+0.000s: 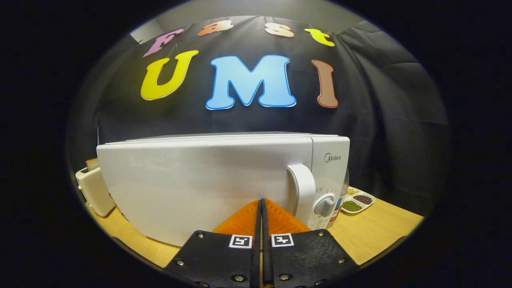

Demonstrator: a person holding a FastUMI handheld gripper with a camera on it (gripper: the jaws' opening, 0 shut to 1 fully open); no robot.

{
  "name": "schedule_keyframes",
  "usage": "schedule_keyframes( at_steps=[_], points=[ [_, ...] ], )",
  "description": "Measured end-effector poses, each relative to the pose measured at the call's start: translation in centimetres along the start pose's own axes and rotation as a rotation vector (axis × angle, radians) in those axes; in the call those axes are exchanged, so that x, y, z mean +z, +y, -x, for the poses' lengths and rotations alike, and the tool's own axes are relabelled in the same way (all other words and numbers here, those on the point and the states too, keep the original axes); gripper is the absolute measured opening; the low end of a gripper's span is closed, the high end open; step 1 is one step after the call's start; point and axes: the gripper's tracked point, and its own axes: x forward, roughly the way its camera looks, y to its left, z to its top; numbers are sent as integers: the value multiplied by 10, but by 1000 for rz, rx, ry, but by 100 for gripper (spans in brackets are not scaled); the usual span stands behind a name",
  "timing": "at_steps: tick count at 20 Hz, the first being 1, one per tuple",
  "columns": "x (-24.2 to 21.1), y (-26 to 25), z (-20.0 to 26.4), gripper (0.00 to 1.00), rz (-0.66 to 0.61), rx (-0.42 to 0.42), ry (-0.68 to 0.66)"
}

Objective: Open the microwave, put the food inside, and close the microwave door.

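Note:
The white microwave (200,180) stands on the wooden table, close in front of me, its door closed. Its curved white handle (303,190) runs down the door's right side, with a grey dial (325,205) on the panel beside it. My gripper (260,204) is shut, its orange fingers (240,222) pressed together with nothing between them. The fingertips sit right at the door's front, just left of the handle; whether they touch the door is unclear.
A white toaster (94,192) with a bread slice stands left of the microwave. To its right, a white divided dish (358,202) holds beans and grains, with a bottle partly hidden behind the microwave's corner. Bare wooden table (376,232) lies to the right.

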Motion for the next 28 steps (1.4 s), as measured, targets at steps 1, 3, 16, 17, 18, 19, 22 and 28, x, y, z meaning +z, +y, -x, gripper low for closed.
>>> schedule_keyframes(
  at_steps=[1, 3, 16, 17, 18, 19, 22, 28],
  points=[
    [-1, 1, 1, 3, 11, 1, 14],
    [-4, 6, 12, 4, -34, 47, 62],
    [156, 8, 230, 4, -40, 147, -87],
    [173, 3, 243, 4, -36, 143, -111],
    [190, 3, 257, 4, -41, 150, -128],
    [201, 7, 269, 4, -50, 166, -132],
    [242, 8, 296, 5, -29, 178, -163],
    [316, 15, 338, 5, -26, 183, -264]
  ],
)
